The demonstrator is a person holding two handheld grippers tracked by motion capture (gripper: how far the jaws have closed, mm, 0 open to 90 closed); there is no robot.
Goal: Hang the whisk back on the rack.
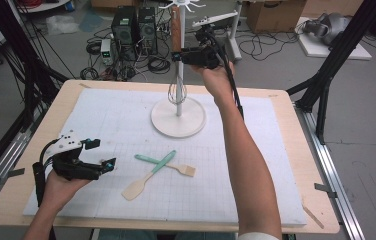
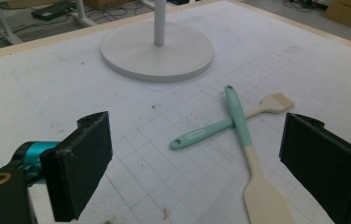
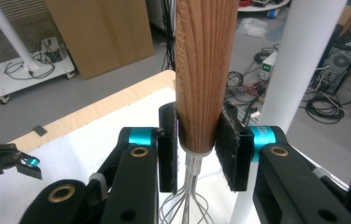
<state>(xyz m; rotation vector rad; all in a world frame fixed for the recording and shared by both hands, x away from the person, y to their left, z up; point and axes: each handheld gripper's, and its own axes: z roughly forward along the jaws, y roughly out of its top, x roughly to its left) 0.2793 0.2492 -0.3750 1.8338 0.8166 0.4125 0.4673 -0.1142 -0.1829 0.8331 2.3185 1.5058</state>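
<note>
Black grippers w/ teal collars, brass-ringed screws, black padded fingers [image 3: 232, 144] (left gripper [image 1: 101, 152] has grey plate), black cables

Table [image 1: 286, 150] w/ white mat [image 1: 126, 125]: stand base [image 1: 178, 120], spatula [image 1: 148, 177], brush [image 1: 173, 166].

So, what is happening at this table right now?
A person works with two tools. The right hand-held gripper is shut on the wooden handle of a whisk, holding it upright beside the white stand, wire end down. The left hand-held gripper is open, held low over the white mat. In front of it a teal-handled spatula lies crossed over a teal-handled brush.
</note>
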